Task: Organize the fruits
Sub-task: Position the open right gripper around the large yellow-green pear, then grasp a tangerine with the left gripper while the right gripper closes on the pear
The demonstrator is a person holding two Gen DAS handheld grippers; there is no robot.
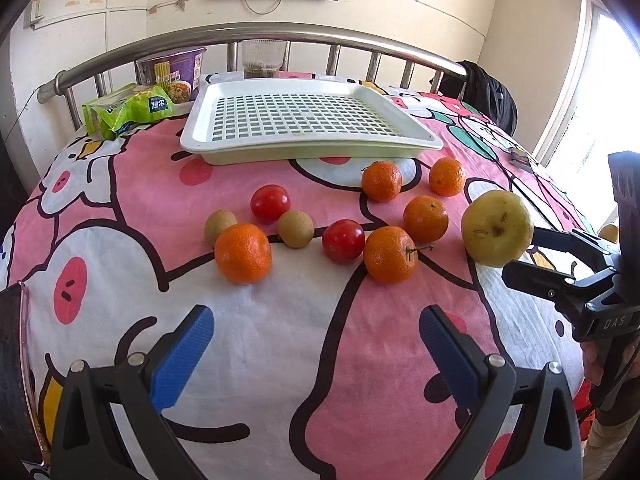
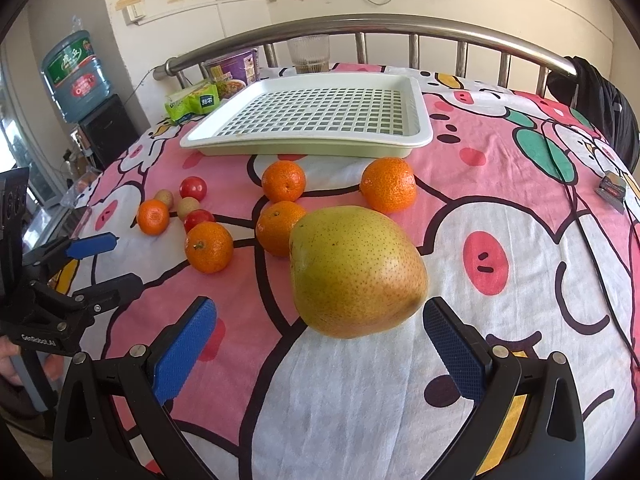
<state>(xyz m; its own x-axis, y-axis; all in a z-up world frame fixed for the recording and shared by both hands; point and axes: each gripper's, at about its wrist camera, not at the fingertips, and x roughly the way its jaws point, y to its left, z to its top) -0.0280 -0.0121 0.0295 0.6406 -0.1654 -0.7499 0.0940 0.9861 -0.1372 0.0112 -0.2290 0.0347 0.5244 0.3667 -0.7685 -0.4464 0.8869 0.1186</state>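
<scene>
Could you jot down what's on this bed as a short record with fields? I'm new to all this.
surface: cartoon-print bedsheet
tray: white perforated tray, nothing in it
oranges: five, loose on the sheet
pear: yellow-green pear, just ahead of the right gripper
tomatoes: two small red ones
brown fruits: two small round ones
left gripper: open, holding nothing
right gripper: open, not closed on the pear

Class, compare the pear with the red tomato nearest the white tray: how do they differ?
The pear is yellow-green and speckled; the tomato is glossy red. The pear is far larger than the tomato. The pear lies near the right gripper; the tomato lies apart from both grippers. Both rest on the bedsheet, outside the tray.
</scene>
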